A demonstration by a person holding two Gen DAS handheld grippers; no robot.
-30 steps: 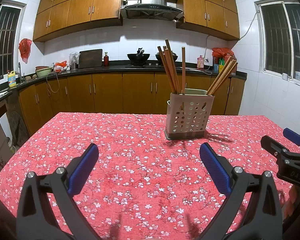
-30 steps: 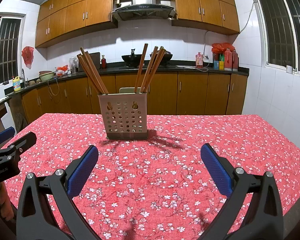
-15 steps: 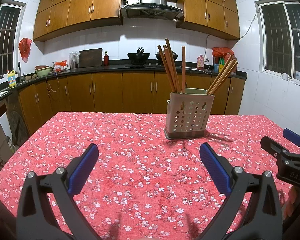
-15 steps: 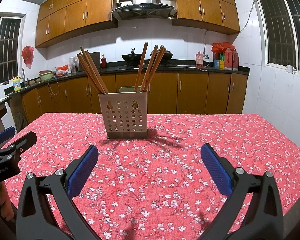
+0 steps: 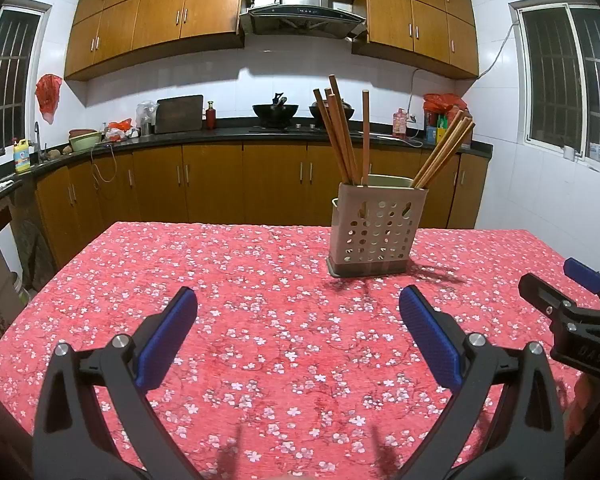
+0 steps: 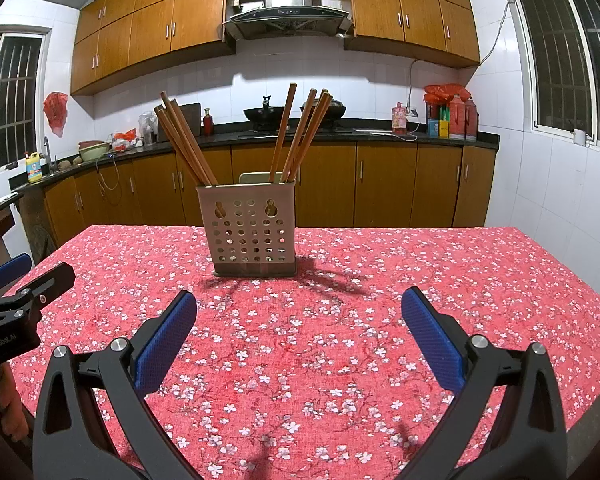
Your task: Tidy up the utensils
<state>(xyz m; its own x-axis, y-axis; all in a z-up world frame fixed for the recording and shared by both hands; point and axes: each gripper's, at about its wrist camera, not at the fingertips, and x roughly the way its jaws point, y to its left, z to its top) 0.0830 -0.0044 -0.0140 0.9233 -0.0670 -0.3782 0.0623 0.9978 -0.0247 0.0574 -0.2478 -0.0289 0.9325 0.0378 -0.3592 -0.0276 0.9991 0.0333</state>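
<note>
At the centre of the right wrist view, a little left of the middle, a perforated beige utensil holder stands upright on the red floral tablecloth, with its broad holed face turned toward the camera. In the left wrist view the same holder sits right of centre, turned slightly so that a narrow side shows at its left edge. Wooden chopsticks rise from it with their long axes steeply up: in the right wrist view one bundle leans toward the upper left of the frame and another bundle leans toward the upper right, their lower ends hidden inside the holder. In the left wrist view a bundle tilts up and left, a single stick stands almost vertical, and a third group slants up and right. The left gripper hangs low over the cloth at the bottom of its frame, its blue pads spread wide with nothing between them. The right gripper is likewise splayed and empty, well short of the holder. Each gripper shows at the other view's lower edge.
</note>
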